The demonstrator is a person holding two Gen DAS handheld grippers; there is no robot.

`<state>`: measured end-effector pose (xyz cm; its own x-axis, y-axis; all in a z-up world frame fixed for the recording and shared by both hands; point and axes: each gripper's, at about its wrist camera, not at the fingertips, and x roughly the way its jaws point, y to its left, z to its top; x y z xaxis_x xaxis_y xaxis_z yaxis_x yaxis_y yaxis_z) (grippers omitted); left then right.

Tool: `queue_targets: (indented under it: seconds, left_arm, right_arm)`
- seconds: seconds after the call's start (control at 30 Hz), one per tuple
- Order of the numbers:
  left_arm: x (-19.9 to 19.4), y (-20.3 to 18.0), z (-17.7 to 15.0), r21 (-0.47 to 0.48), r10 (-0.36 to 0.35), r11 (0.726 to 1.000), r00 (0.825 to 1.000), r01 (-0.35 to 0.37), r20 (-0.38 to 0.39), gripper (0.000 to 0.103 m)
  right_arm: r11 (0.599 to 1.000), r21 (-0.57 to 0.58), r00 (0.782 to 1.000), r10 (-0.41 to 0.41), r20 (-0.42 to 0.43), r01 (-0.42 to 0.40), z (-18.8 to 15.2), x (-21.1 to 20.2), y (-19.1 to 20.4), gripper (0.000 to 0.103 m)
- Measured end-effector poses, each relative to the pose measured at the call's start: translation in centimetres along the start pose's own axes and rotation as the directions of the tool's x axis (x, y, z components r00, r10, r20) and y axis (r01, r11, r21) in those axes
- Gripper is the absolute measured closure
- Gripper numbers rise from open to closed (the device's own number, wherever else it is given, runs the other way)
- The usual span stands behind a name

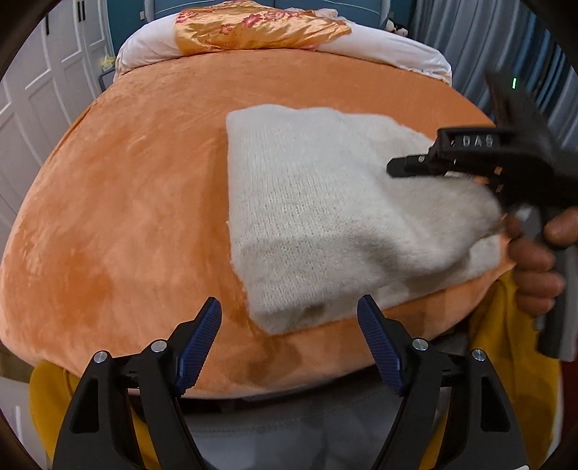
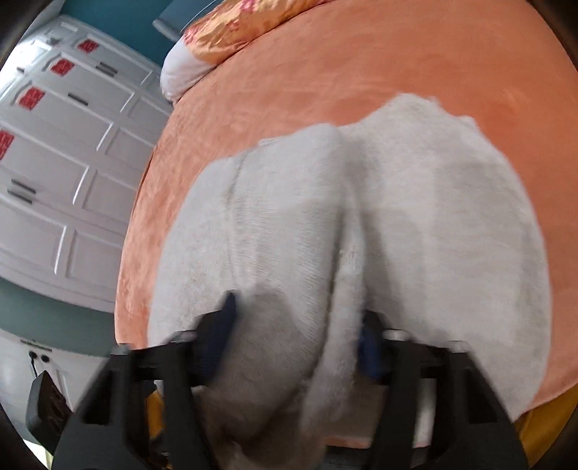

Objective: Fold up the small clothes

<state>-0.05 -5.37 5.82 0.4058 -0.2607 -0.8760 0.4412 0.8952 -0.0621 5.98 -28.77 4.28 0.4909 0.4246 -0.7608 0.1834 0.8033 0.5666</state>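
Left gripper (image 1: 289, 343) jaws stand open, empty; right gripper (image 2: 292, 347) seemingly pinches the white knit (image 1: 307, 202): carry the fold over evenly, edges aligned.

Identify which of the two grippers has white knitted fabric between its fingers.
The right gripper: the white sweater bunches between its fingers, while the left gripper is open and empty.

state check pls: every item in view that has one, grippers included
white knit garment: partly folded on the bed, right edge lifted
left gripper: open, nothing between the fingers, over the bed's near edge
right gripper: jaws around a bunched fold of the garment; blurred
orange bedspread: spread flat under the garment
pillow: at the far end of the bed
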Motion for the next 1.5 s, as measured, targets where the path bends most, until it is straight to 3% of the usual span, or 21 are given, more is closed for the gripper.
queue_targets:
  seconds: [0.03,0.07,0.13,0.2,0.3,0.37,0.47,0.57,0.73,0.83,0.9,1.03,1.1,1.13,1.17,1.23,1.27,1.3,1.4,1.47,1.5]
  left_arm:
    - [0.6,0.1,0.2,0.007,0.005,1.0,1.0,-0.005,-0.008,0.032]
    - [0.9,0.1,0.3,0.014,0.003,1.0,1.0,-0.003,-0.014,0.036]
    - [1.0,0.2,0.6,0.02,-0.004,1.0,1.0,0.004,-0.023,0.058]
    - [1.3,0.3,1.1,0.013,-0.008,1.0,0.999,0.008,-0.032,0.068]
    - [2.0,0.1,1.9,-0.002,-0.055,0.998,0.997,0.055,-0.051,0.085]
    - [2.9,-0.5,2.1,0.0,-0.061,0.998,0.995,0.061,-0.078,0.092]
    - [4.6,-0.6,1.7,-0.037,-0.077,0.997,0.988,0.073,-0.13,0.092]
    - [4.5,-1.1,1.4,-0.039,-0.063,0.998,0.988,0.059,-0.138,0.092]
    - [0.7,-1.6,1.4,-0.03,-0.078,0.997,0.994,0.076,-0.079,0.087]
    - [-1.8,-1.2,1.5,-0.037,-0.102,0.994,0.994,0.1,-0.041,0.086]
    - [-3.4,-1.2,1.7,-0.051,-0.114,0.992,0.993,0.114,0.007,0.067]
    - [-5.5,-1.2,3.2,-0.088,-0.125,0.987,0.986,0.135,0.106,0.046]
    - [-4.7,-1.5,4.5,-0.095,-0.111,0.988,0.988,0.122,0.108,0.045]
    - [-4.3,-1.7,4.8,-0.093,-0.112,0.988,0.988,0.121,0.102,0.045]
    - [-3.7,-2.0,5.1,-0.087,-0.113,0.989,0.989,0.121,0.096,0.045]
    - [-2.4,-2.6,5.5,-0.078,-0.101,0.991,0.992,0.107,0.078,0.045]
    - [-2.0,-2.8,5.8,-0.069,-0.1,0.992,0.993,0.105,0.068,0.045]
    - [-1.6,-3.2,6.0,-0.056,-0.092,0.994,0.994,0.095,0.055,0.047]
    - [-1.0,-3.8,5.6,-0.039,-0.064,0.997,0.997,0.065,0.042,0.048]
    - [0.2,-3.6,5.3,-0.036,-0.053,0.998,0.999,0.053,0.008,0.048]
    - [1.1,-3.6,5.1,-0.038,-0.046,0.998,0.999,0.046,-0.018,0.048]
  right_arm:
    - [1.0,-0.026,1.0,0.005,0.017,-0.005,0.4,-0.6,0.6,0.089]
    - [0.999,-0.042,0.998,0.036,0.048,-0.034,1.0,-1.6,1.2,0.09]
    - [0.991,-0.059,0.982,0.129,0.14,-0.122,2.0,-5.5,1.8,0.091]
    - [0.982,-0.086,0.953,0.185,0.239,-0.169,2.6,-9.5,2.1,0.091]
    - [0.991,-0.088,0.943,0.127,0.307,-0.104,2.2,-12.2,0.2,0.091]
    - [0.999,-0.032,0.966,-0.034,0.255,0.043,1.4,-9.8,-3.4,0.091]
    - [0.979,0.034,0.975,-0.205,0.088,0.203,-0.2,-3.7,-8.4,0.09]
    - [0.989,0.084,0.983,-0.128,0.131,0.118,-1.1,-4.0,-9.5,0.088]
    - [0.991,0.075,0.976,-0.121,0.179,0.109,-1.4,-7.6,-7.6,0.082]
    - [0.994,0.062,0.974,-0.105,0.202,0.094,-3.3,-10.0,-7.4,0.064]
    - [0.995,0.063,0.974,-0.093,0.205,0.082,-3.6,-10.6,-7.3,0.057]
    - [0.996,0.093,0.988,-0.021,0.152,0.007,-5.4,-10.9,-7.2,0.044]
    - [0.996,0.088,0.992,-0.025,0.12,0.014,-5.9,-10.0,-6.9,0.038]
    - [0.996,0.081,0.993,-0.055,0.104,0.047,-6.1,-9.1,-6.7,0.038]
    - [0.995,0.078,0.993,-0.076,0.093,0.069,-6.1,-8.5,-6.7,0.047]
    - [0.992,0.072,0.99,-0.106,0.095,0.099,-5.8,-7.8,-6.4,0.078]
    - [0.995,0.062,0.989,-0.09,0.116,0.083,-5.5,-8.1,-6.1,0.088]
    - [0.997,0.043,0.986,-0.062,0.156,0.056,-5.1,-8.8,-5.5,0.088]
    - [0.998,-0.057,0.939,-0.019,0.344,0.041,-4.6,-13.6,-2.6,0.09]
    - [0.996,-0.073,0.928,-0.014,0.372,0.044,-4.7,-14.4,-2.3,0.09]
    - [0.994,-0.071,0.935,-0.054,0.351,0.084,-4.9,-13.6,-2.8,0.09]
